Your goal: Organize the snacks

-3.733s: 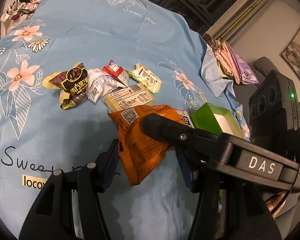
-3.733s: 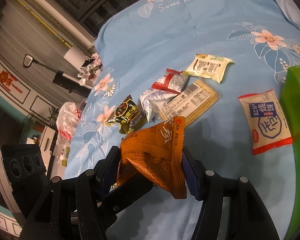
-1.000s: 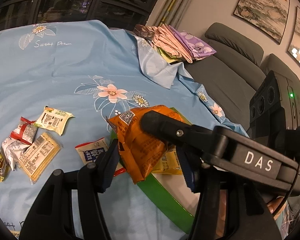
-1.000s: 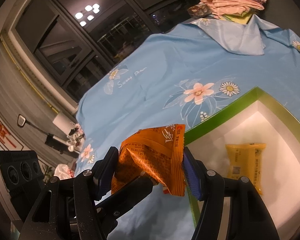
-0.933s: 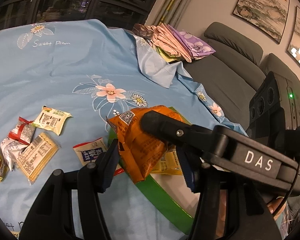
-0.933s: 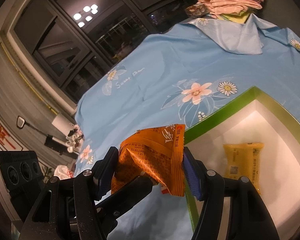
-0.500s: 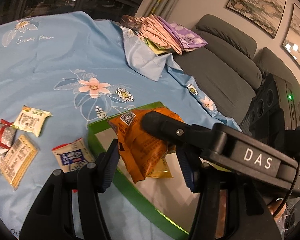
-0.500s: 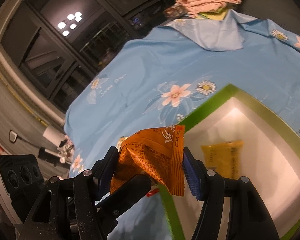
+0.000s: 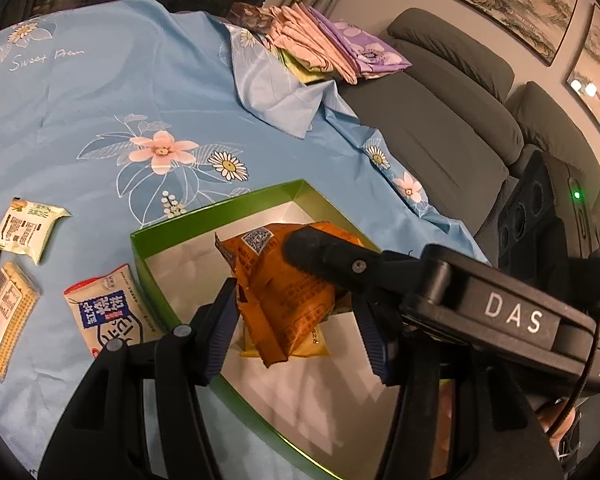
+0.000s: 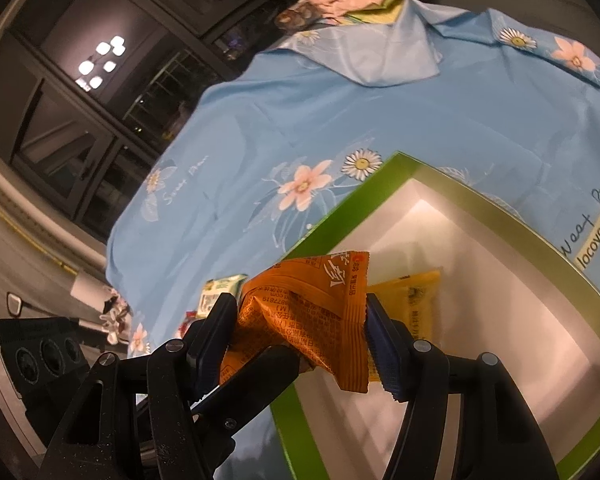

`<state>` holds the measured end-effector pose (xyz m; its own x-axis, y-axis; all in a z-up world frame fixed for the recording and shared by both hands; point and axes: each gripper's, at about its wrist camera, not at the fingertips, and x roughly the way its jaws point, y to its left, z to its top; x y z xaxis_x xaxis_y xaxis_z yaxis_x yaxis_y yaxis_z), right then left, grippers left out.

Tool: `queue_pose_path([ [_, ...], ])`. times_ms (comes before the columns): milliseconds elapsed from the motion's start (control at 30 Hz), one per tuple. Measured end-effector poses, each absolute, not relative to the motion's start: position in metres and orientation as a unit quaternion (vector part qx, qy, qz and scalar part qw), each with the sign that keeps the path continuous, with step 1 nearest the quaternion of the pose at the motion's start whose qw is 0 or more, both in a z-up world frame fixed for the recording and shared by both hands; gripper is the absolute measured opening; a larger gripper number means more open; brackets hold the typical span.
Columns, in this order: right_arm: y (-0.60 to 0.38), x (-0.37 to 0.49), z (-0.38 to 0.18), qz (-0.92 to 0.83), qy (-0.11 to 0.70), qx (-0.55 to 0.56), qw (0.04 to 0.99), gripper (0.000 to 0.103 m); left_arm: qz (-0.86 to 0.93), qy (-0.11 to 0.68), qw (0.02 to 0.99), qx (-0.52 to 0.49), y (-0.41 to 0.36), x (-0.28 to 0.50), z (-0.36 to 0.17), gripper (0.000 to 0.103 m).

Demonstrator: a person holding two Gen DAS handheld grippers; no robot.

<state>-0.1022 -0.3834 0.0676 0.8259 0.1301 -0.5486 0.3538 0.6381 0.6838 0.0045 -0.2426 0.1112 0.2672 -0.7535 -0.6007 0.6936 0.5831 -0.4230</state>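
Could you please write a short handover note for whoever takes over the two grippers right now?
Both hand-held grippers, left and right, are clamped on one orange snack packet, held above the open green box.
Done: a yellow snack packet lies in the box.
Left: release the orange packet into the box, then collect the white-and-red packet beside the box and the other packets on the blue floral cloth.

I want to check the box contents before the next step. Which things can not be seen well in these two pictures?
- Yellow packet in the green box: mostly covered by the orange packet, both views.
- Box's near corner: hidden by the left gripper, left view.
- Snacks at the left edge: cut off.
- Packet print: too small.
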Motion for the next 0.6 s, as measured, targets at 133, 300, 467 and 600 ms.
queue_pose_path([
  [133,-0.388,-0.103,0.062,-0.072,0.295,0.428,0.851,0.065,-0.457,0.409,0.788,-0.040,-0.247,0.007,0.107,0.056],
  [300,-0.391,-0.104,0.056,-0.075,0.304,0.436,0.844,0.065,-0.454,0.416,0.787,-0.040,-0.251,0.007,0.103,0.056],
  [467,-0.394,-0.101,0.051,-0.076,0.313,0.440,0.838,0.065,-0.452,0.423,0.784,-0.041,-0.252,0.009,0.098,0.056],
  [600,-0.394,-0.099,0.049,-0.077,0.320,0.441,0.835,0.065,-0.451,0.428,0.782,-0.044,-0.253,0.011,0.094,0.056],
])
